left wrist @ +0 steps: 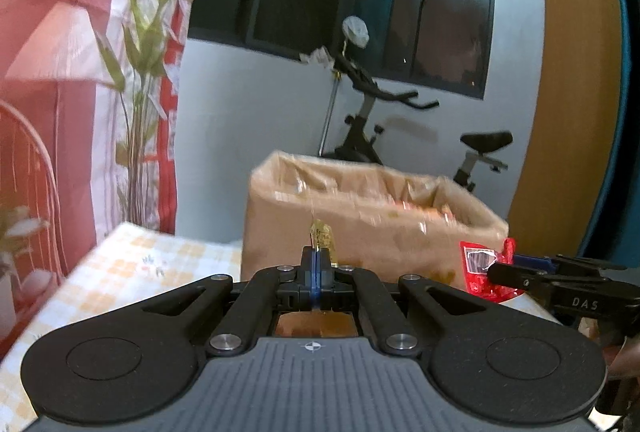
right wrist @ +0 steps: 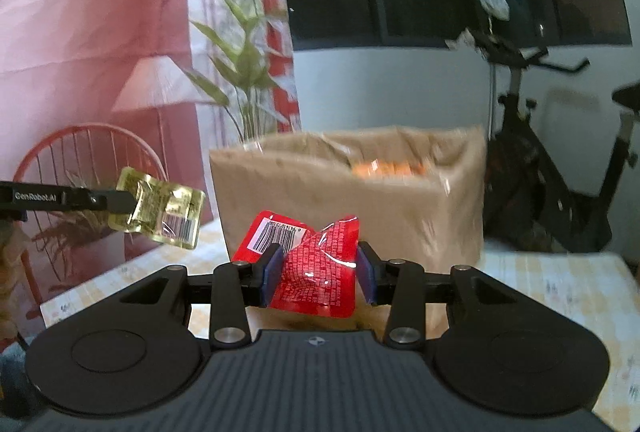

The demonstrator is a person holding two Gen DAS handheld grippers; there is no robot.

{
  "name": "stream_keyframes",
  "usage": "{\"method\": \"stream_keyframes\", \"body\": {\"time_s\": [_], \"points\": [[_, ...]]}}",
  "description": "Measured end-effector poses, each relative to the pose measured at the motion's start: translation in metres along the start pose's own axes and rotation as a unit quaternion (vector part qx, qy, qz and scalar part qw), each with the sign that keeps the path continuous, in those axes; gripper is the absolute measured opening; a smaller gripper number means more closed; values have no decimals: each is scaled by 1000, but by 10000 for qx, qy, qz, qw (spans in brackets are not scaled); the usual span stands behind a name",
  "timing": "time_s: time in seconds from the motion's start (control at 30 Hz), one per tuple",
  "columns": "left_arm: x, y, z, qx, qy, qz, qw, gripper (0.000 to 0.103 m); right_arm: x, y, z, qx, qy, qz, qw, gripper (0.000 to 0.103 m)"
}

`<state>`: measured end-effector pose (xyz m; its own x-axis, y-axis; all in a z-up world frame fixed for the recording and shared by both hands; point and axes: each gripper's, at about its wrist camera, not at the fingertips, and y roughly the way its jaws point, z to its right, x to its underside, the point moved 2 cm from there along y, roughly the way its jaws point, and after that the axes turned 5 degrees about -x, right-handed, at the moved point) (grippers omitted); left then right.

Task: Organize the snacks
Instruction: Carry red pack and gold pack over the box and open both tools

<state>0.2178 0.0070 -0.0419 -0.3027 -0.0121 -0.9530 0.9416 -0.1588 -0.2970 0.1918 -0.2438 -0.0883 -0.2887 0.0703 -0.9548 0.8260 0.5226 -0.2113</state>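
Note:
My left gripper (left wrist: 317, 264) is shut on a flat yellow snack packet (left wrist: 323, 239), seen edge-on in its own view. From the right wrist view the same yellow packet (right wrist: 164, 210) hangs at the left with the left gripper (right wrist: 120, 201) clamped on its edge. My right gripper (right wrist: 318, 270) is shut on a crumpled red snack packet (right wrist: 316, 264), barcode at its upper left. That red packet (left wrist: 482, 268) also shows at the right of the left wrist view. Both packets are held above the table, in front of a brown cardboard box (right wrist: 344, 192) with orange packets (right wrist: 386, 168) inside.
The box (left wrist: 360, 228) stands on a table with a yellow checked cloth (left wrist: 132, 264). Behind are a grey wall, a dark window and an exercise bike (left wrist: 372, 128). A red printed backdrop with a plant (right wrist: 244, 64) hangs at the left. A wooden panel (left wrist: 576, 72) stands at the right.

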Motion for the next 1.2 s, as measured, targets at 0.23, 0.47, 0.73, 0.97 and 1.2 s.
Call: {"method": "stream_keyframes", "body": {"time_s": [0.23,0.47,0.73,0.97,1.2], "points": [[-49,21,6,139,148,583,9981,1,-56,17,1,75,-271,269,9992,42],[-85,85,21,222,128,661,9975,1,-102,66,16,434,-566,8,9975,43],[-84,169,36,206,128,6,9997,2,-123,147,63,1026,293,-672,9920,43],[-74,192,33,129,349,-293,9989,70,-122,166,95,1390,926,-1001,9809,51],[-75,170,28,109,428,-215,9988,89,-122,137,88,1255,741,-868,9855,61]]}}
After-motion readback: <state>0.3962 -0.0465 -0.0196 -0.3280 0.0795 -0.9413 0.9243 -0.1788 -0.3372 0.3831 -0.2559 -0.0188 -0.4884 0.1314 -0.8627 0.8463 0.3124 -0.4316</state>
